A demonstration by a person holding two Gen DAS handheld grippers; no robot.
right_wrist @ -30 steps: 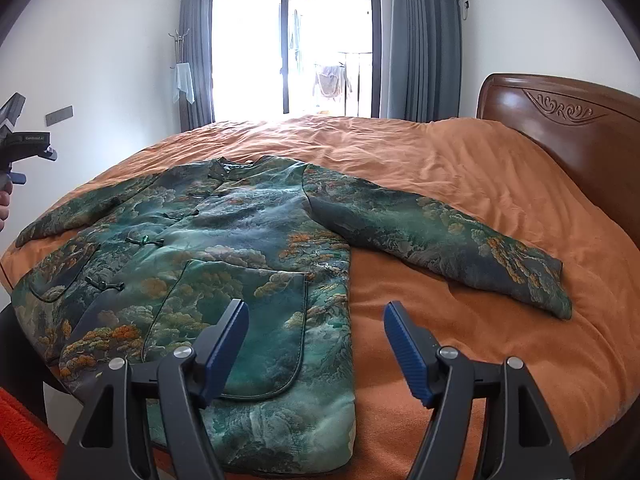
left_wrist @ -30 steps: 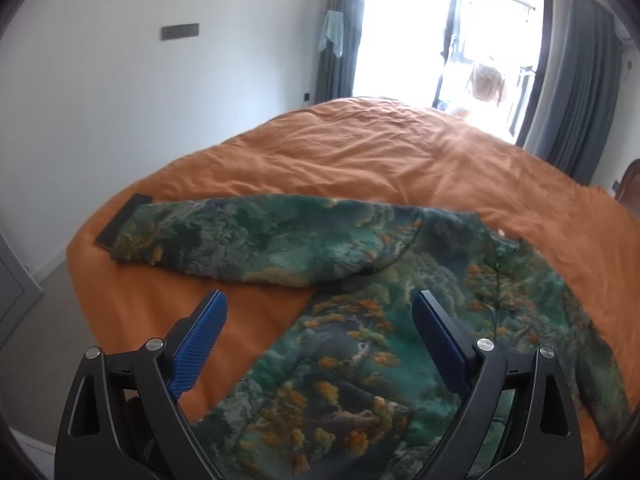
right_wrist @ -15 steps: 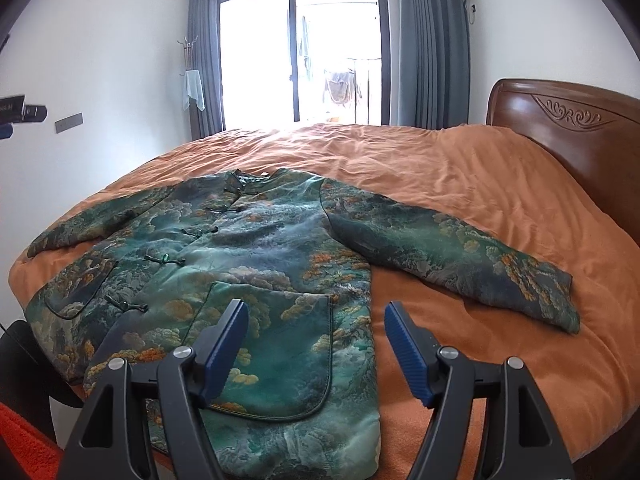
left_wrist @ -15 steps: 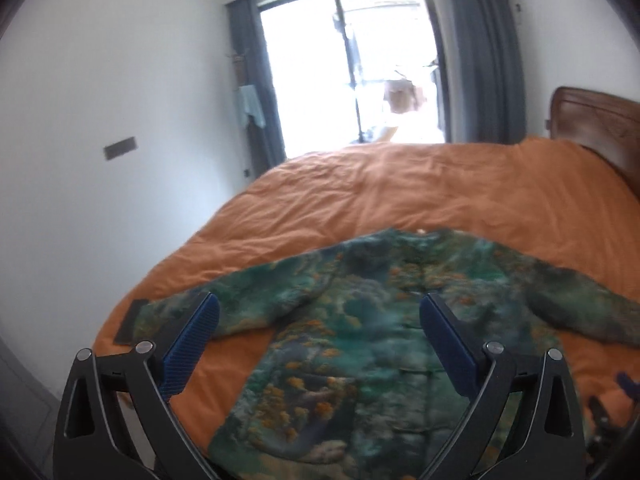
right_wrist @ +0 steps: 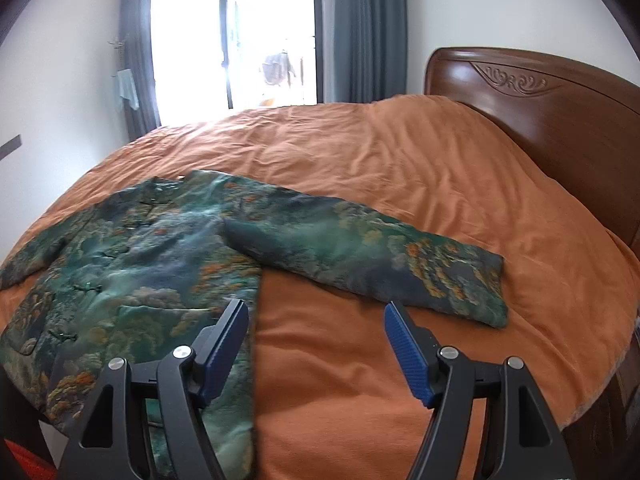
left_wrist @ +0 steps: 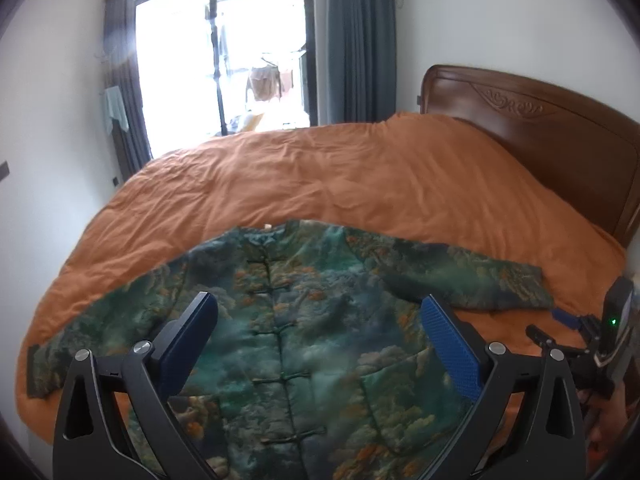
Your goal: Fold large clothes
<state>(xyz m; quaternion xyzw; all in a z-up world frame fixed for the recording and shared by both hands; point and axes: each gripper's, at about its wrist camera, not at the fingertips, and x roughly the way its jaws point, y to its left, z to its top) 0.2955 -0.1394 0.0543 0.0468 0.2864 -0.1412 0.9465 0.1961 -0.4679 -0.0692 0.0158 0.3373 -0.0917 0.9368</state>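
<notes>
A green jacket with an orange landscape print (left_wrist: 312,328) lies flat and face up on the orange bed, knot buttons down the middle, both sleeves spread out. My left gripper (left_wrist: 318,306) is open and empty, held above the jacket's front. My right gripper (right_wrist: 316,312) is open and empty, above the bedspread between the jacket's body (right_wrist: 132,276) and its right sleeve (right_wrist: 400,268). The right gripper also shows in the left wrist view (left_wrist: 560,322) at the right edge, beyond the sleeve's cuff (left_wrist: 516,286).
The orange bedspread (right_wrist: 420,184) covers the whole bed. A carved wooden headboard (right_wrist: 552,108) stands at the right. A bright window with grey curtains (right_wrist: 360,32) is at the back. A white wall is at the left.
The left gripper has swung right, from the jacket's left sleeve to over its front. The right gripper has moved right and forward, toward the right sleeve. Both stay open.
</notes>
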